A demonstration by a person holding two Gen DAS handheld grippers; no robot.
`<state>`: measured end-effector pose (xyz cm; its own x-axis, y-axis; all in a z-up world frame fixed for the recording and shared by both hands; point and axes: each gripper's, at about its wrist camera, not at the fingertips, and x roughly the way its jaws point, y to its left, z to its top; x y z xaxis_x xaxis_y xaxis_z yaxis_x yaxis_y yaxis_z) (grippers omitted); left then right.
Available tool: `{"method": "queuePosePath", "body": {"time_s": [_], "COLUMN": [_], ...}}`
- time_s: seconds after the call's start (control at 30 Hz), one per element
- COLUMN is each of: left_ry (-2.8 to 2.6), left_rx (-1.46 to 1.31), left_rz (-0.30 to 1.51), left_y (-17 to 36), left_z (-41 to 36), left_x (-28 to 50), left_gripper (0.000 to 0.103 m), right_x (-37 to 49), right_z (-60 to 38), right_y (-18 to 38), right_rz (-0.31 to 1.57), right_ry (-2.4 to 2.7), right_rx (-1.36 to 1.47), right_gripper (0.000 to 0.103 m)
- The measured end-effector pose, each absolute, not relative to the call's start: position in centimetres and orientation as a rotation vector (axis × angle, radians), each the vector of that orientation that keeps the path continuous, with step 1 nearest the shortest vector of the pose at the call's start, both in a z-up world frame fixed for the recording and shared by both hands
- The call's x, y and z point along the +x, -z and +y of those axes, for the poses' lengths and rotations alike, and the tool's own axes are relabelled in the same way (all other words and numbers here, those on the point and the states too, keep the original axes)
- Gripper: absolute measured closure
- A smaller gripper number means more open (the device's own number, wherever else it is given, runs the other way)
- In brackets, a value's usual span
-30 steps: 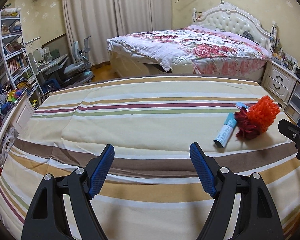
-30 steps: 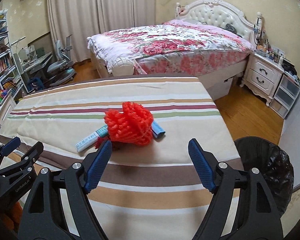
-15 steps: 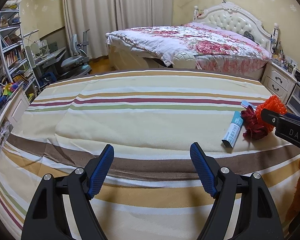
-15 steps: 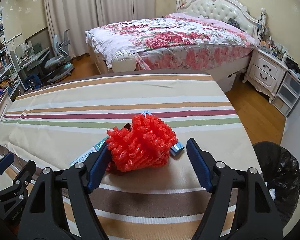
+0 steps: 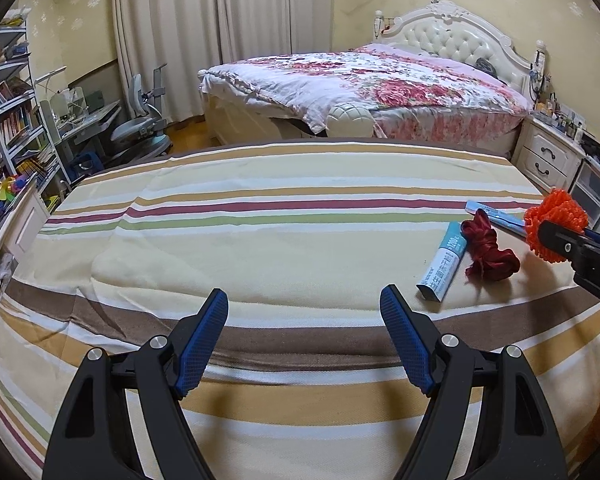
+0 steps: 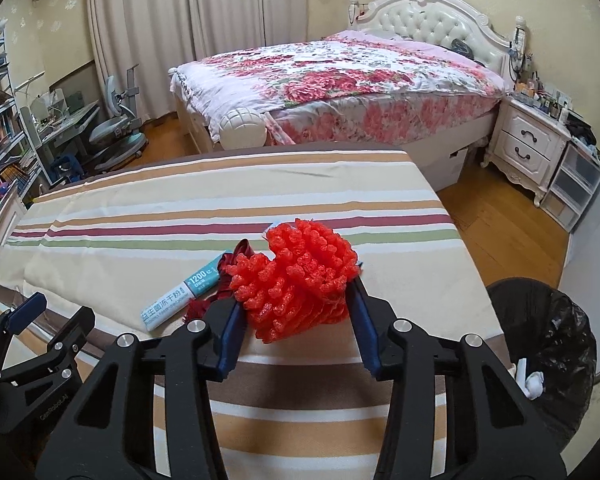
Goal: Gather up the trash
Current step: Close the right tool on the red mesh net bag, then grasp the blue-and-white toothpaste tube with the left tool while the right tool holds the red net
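Observation:
A red-orange foam net (image 6: 300, 276) lies near the right edge of the striped bedspread (image 6: 180, 208). My right gripper (image 6: 296, 304) straddles it, jaws closing, both blue pads touching the net's sides. Beside the net lie a teal-and-white tube box (image 6: 180, 292) and a dark red ribbon bundle (image 5: 488, 250). A thin blue-white packet (image 5: 496, 216) sticks out behind the net (image 5: 556, 224). My left gripper (image 5: 304, 300) hovers open over bare cloth well to the left, nothing between its fingers.
A round bin lined with a black bag (image 6: 540, 344) stands on the wooden floor off the bedspread's right edge, with white scraps inside. A flowered bed (image 5: 360, 80), nightstand (image 6: 528, 148), desk chair (image 5: 140, 128) and bookshelves (image 5: 8, 120) lie beyond.
The right gripper moved forward around the foam net and its jaws narrowed onto it. The left gripper stayed in place, still open.

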<state>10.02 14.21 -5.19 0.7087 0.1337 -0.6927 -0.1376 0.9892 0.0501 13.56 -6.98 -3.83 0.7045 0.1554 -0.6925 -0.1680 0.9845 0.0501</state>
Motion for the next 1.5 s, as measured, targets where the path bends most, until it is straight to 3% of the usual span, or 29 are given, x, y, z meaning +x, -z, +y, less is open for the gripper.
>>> {"method": "queuePosePath", "body": {"time_s": [0.83, 0.93, 1.0, 1.2, 1.5], "left_ry": [0.003, 0.031, 0.057, 0.094, 0.086], "left_rx": [0.094, 0.098, 0.095, 0.081, 0.05], "left_rz": [0.81, 0.843, 0.874, 0.872, 0.854], "left_y": [5.9, 6.3, 6.8, 6.9, 6.5], "left_z": [8.2, 8.0, 8.0, 7.9, 8.5], "left_x": [14.9, 15.4, 15.6, 14.8, 13.8], "left_gripper": [0.028, 0.045, 0.067, 0.085, 0.089], "right_x": [13.1, 13.2, 13.2, 13.2, 13.1], "right_z": [-12.8, -12.8, -12.8, -12.9, -13.0], "right_y": [5.7, 5.7, 5.7, 5.7, 5.8], "right_rz": [0.774, 0.774, 0.774, 0.775, 0.776], "right_ry": [-0.09, -0.09, -0.089, -0.089, -0.09], "right_rx": [0.042, 0.043, 0.041, 0.042, 0.049], "right_gripper": [0.057, 0.056, 0.056, 0.056, 0.057]}}
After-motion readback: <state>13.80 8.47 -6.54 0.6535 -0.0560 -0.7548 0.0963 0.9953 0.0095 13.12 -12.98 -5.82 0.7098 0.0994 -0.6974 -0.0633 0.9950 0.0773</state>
